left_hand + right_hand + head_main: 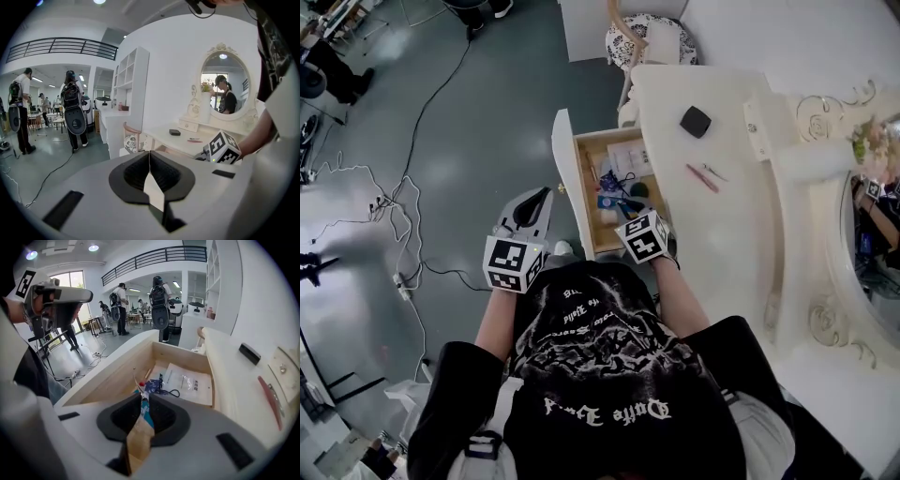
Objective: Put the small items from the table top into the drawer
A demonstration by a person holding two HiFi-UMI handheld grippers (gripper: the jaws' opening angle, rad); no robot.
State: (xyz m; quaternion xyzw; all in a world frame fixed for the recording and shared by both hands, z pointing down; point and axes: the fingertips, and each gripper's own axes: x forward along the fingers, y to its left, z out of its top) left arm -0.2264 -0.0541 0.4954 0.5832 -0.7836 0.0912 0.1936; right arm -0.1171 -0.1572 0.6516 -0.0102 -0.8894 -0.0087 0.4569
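Now above the drawer, right tool clamped on a blue item: lower it inside before letting go; left tool closed, empty.

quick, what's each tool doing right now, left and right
left tool: closed, nothing in it
right tool: closed on a small blue-and-white item, above the open drawer
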